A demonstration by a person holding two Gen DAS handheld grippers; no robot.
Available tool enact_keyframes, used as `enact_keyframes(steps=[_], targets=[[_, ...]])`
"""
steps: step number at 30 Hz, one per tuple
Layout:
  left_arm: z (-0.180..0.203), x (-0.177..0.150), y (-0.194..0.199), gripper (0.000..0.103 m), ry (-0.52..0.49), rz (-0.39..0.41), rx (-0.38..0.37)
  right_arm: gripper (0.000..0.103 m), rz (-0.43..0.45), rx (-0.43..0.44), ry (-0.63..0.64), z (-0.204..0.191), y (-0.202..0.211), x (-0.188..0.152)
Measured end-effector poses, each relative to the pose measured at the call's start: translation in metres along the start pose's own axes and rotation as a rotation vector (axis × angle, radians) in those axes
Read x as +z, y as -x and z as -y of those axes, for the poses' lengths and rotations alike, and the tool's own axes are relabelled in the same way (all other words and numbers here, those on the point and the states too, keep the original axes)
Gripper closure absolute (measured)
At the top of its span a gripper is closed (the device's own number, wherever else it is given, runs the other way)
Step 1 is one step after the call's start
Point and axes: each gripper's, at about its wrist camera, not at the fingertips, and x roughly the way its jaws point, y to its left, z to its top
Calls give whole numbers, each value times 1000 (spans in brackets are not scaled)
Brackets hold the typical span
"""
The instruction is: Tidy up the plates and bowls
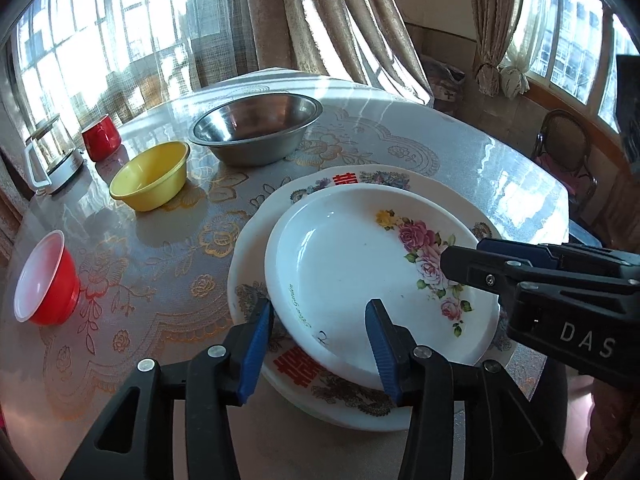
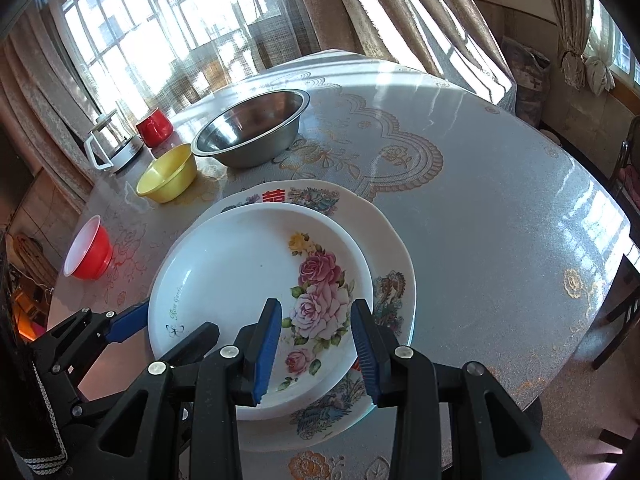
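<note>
At the centre of both frames the rose plate [image 1: 360, 276] sits nested on the larger patterned plate [image 2: 394, 252], near the round table's [image 2: 500, 220] lower edge. The left gripper [image 1: 320, 344] and right gripper [image 2: 316, 346] both hang with jaws spread, gripping nothing, over the rose plate's near rim. The risk appears to be a nudge: a finger catching that rim could slide the stack toward the table edge. The steel bowl [image 1: 256, 126], yellow bowl [image 1: 150, 174] and red bowl [image 1: 46, 278] wait separately at upper and middle left.
</note>
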Motion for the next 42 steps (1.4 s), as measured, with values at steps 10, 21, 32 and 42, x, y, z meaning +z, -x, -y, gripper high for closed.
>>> enact_keyframes(steps=[10, 21, 32, 42], targets=[[-17, 2, 5, 62, 39, 65, 68, 67, -17, 25, 24, -8, -5, -9], [1, -5, -5, 62, -23, 52, 61, 67, -19, 28, 59, -11, -3, -13], [-55, -14, 24, 14, 217, 151, 110, 67, 99, 120, -22, -2, 21, -9], [-87, -4, 10, 3, 314, 97, 166, 62, 140, 82, 8, -2, 13, 32]])
